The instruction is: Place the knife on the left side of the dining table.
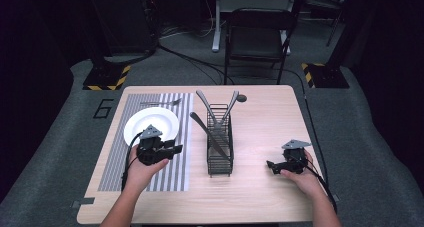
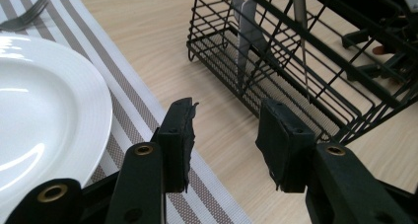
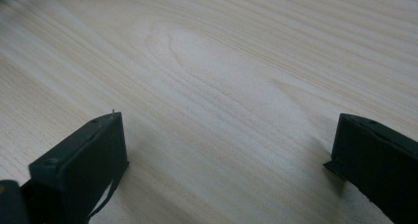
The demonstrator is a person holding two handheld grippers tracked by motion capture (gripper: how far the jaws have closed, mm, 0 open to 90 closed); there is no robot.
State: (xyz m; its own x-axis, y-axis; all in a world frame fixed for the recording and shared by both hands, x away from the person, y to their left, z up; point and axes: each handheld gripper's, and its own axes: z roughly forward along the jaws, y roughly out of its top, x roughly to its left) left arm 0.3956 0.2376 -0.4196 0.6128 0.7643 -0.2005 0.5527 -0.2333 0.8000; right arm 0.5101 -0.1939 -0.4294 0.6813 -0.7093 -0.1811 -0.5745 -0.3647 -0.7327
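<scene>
1. Work in hand looks like table setting: cutlery goes from the rack (image 1: 220, 139) to the placemat (image 1: 150, 137).
2. Done so far, judging by layout: plate (image 1: 151, 125) is on the mat, and a fork (image 1: 161, 103) lies on the mat just beyond the plate.
3. Left: knife (image 1: 207, 132) and at least two more utensils stand in the rack, handles leaning out the far end. The rack is mid-table, right of the mat.
4. Left gripper (image 2: 224, 128): jaws spread, nothing between them. It hangs over the mat's right edge, beside the plate, aimed at the rack's near end.
5. Right gripper (image 3: 226, 150): jaws spread wide, empty, over bare table (image 3: 222, 61), well right of the rack.
6. Judgement: early stage, one piece placed, next pick not started.
</scene>
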